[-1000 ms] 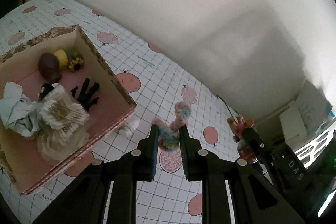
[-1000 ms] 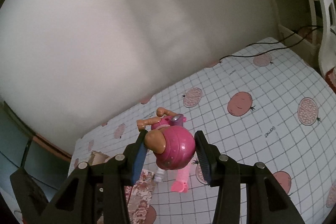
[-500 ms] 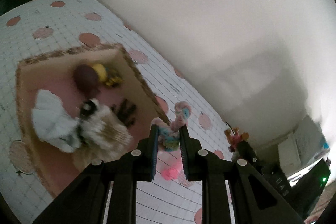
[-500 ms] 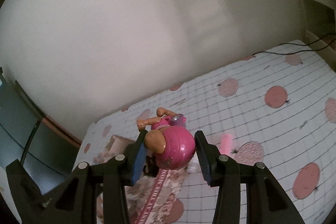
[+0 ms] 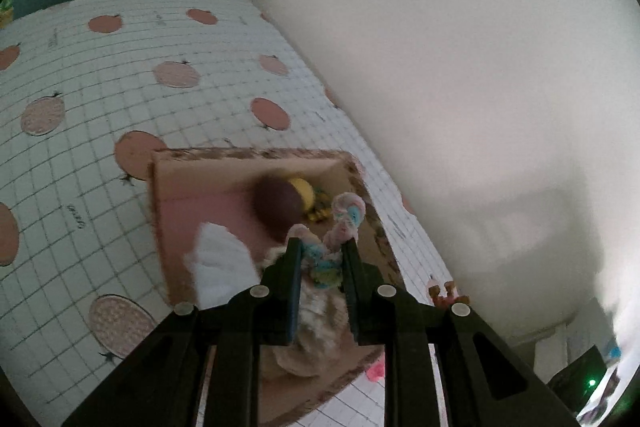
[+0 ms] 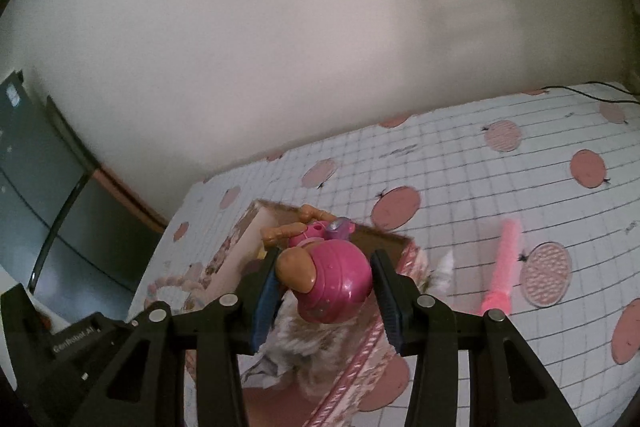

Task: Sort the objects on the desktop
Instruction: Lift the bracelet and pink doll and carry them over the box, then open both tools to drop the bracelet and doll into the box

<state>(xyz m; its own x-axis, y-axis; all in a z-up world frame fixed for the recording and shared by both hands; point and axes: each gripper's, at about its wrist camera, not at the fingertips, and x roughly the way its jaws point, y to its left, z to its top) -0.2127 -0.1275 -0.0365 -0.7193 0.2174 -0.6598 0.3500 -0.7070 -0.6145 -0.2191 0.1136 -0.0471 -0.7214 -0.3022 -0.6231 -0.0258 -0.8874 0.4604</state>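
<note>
My left gripper [image 5: 320,247] is shut on a pastel knitted toy [image 5: 344,219] and holds it over the open cardboard box [image 5: 208,157]. The box holds a brown ball [image 5: 276,203], a yellow toy [image 5: 304,189], a white crumpled cloth [image 5: 220,263] and a fluffy beige thing [image 5: 316,339]. My right gripper [image 6: 324,267] is shut on a pink doll figure [image 6: 332,279] with tan arms, held above the same box [image 6: 256,223].
The table wears a white grid cloth with pink fruit prints [image 5: 100,75]. A pink stick [image 6: 502,267] lies on the cloth right of the box. A white wall stands behind the table. A black cable [image 6: 592,93] runs at the far right.
Both grippers have swung left toward the box with their toys still held. The left one now hangs over the box's inside; the right one has come over its near edge.
</note>
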